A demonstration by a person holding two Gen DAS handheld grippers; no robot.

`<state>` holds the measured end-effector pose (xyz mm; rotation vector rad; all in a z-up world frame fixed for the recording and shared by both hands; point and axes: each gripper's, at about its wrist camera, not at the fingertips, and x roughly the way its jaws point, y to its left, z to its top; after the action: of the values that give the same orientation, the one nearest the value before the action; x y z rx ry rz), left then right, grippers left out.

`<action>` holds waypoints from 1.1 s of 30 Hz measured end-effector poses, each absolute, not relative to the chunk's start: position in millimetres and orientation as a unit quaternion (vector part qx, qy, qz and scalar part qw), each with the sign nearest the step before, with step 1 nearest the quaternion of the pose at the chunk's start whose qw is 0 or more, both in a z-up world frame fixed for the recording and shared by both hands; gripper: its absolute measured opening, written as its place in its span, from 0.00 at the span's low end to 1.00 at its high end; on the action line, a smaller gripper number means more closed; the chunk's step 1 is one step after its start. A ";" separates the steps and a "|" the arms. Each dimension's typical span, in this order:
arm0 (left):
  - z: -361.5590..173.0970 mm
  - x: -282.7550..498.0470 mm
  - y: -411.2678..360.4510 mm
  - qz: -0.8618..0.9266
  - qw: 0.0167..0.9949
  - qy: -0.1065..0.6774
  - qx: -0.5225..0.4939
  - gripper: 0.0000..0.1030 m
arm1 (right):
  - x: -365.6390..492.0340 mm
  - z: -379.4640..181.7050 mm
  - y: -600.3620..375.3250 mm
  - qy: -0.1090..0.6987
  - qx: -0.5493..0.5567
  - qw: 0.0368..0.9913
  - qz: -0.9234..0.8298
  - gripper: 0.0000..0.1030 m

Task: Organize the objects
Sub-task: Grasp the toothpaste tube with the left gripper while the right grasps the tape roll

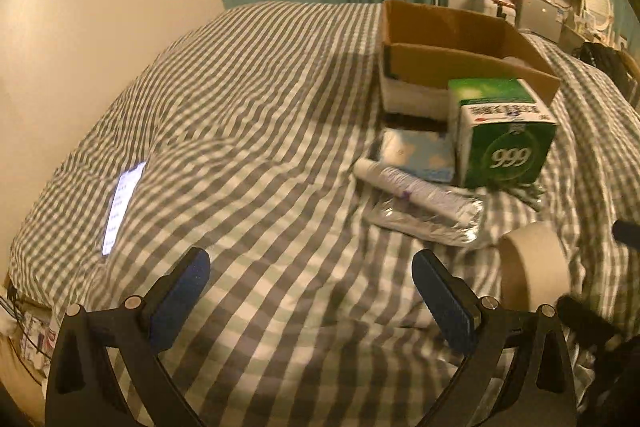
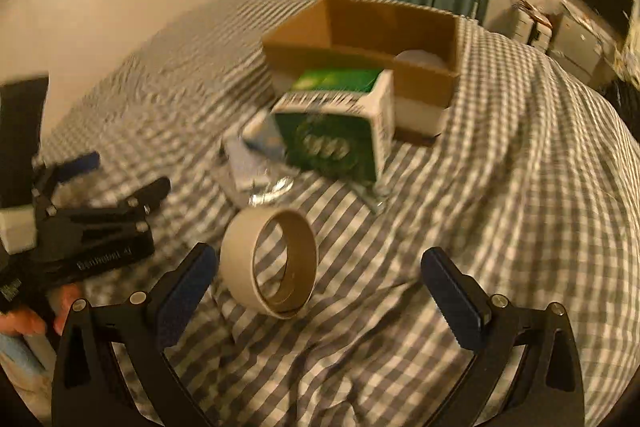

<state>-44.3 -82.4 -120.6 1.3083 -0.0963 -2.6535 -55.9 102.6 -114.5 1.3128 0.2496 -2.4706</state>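
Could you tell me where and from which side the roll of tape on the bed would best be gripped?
The roll of tape stands on its edge on the checked bedcover, its open core facing the right gripper, whose jaws are open. I would probably grip across its band from above, one finger on each flat face. Pinching the curved outside could let it roll.

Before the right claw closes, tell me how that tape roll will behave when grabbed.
The tape roll stands on its edge on the soft checked bedding, so a nudge would probably roll or topple it. Its cardboard core looks stiff, likely firm under squeeze. The open right claw has it off-centre, near the left finger.
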 end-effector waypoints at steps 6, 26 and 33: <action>-123.3 -49.1 -85.8 -0.891 0.090 -0.028 0.444 1.00 | -64.6 -154.7 81.1 0.122 0.499 0.178 -0.839 0.82; -159.2 -135.7 -32.0 -0.873 0.041 0.018 0.485 0.70 | -94.4 -95.0 144.4 0.148 0.404 0.134 -0.893 0.27; -164.2 -132.5 -33.0 -0.873 0.033 0.018 0.487 0.33 | -104.7 -106.6 146.8 0.132 0.415 0.145 -0.889 0.27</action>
<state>-132.5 -33.0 -164.2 1.4977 0.0563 -2.6855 -104.7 146.8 -106.6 1.1940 0.3794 -2.5596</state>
